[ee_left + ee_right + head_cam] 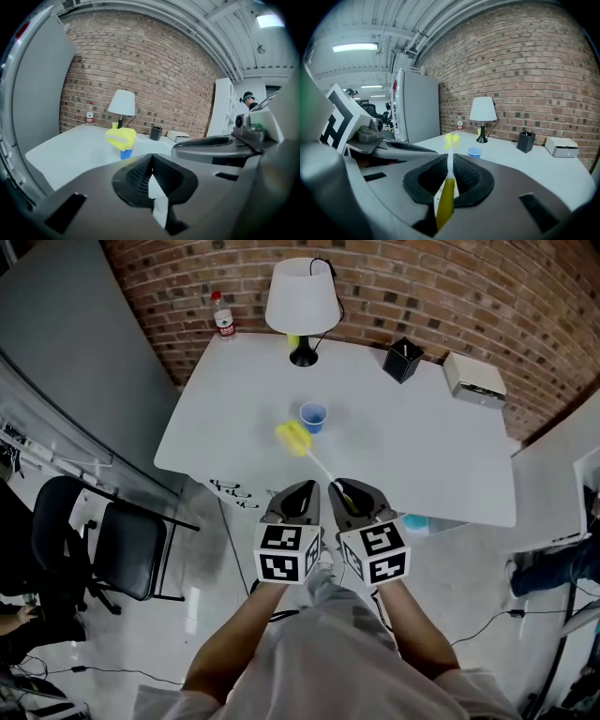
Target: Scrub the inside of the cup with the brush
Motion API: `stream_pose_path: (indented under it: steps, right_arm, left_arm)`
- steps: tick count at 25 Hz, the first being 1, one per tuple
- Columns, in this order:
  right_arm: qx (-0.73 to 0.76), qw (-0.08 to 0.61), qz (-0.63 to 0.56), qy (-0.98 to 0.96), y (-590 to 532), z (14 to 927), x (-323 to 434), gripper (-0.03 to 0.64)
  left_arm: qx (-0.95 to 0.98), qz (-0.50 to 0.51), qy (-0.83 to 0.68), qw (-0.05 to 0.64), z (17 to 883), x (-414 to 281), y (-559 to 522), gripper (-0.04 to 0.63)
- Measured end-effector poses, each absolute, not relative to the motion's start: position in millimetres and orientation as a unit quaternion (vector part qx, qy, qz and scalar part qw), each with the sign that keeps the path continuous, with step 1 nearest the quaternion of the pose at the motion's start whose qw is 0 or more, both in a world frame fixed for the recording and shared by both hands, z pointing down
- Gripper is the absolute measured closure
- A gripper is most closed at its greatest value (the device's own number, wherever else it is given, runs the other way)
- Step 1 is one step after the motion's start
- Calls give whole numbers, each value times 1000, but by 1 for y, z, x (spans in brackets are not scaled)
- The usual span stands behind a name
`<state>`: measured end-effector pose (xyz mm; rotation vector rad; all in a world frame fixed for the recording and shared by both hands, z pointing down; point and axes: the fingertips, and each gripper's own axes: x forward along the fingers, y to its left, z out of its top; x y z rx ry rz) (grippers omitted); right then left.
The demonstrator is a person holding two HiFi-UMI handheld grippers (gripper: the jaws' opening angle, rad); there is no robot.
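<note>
Head view: the blue cup [313, 416] stands upright and open-mouthed on the white table [422, 456], near the middle and well apart from the lamp [301, 306] and the black holder [403, 360] at the far edge. The brush [293, 438] is carried by the right gripper [343, 487]. Its yellow head lies just beside the cup on the near-left side, not inside it; whether the head touches the table cannot be determined. In the right gripper view, the right gripper [450, 169] has its jaws clamped on the olive-yellow grip at the tail of the brush handle [446, 199], with the thin white shaft running forward from the pads. The left gripper [302, 487] sits beside it at the near table edge. The left gripper view shows the left gripper [151, 163] with its jaws fully together and nothing between them. Handling assessment: the cup appears to be small, thin-walled and light, so it will probably slide or tip under side load from the brush. It should be steadied at the wall near the rim, on the side away from the brush, with light pressure to avoid crushing it. The brush head looks soft and compressible, and the slender shaft is likely to flex. The tail-end hold gives reach but limited tip control, so entry into the cup calls for a slow, vertical approach.
</note>
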<state>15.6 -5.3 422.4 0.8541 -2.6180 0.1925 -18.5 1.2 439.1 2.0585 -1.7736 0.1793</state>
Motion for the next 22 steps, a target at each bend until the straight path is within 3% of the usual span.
stream_pose_path:
  steps: [22]
  right_arm:
    - [267, 198, 93, -939, -152, 442, 6, 583]
  left_arm:
    - [715, 83, -658, 222, 503, -36, -136, 574]
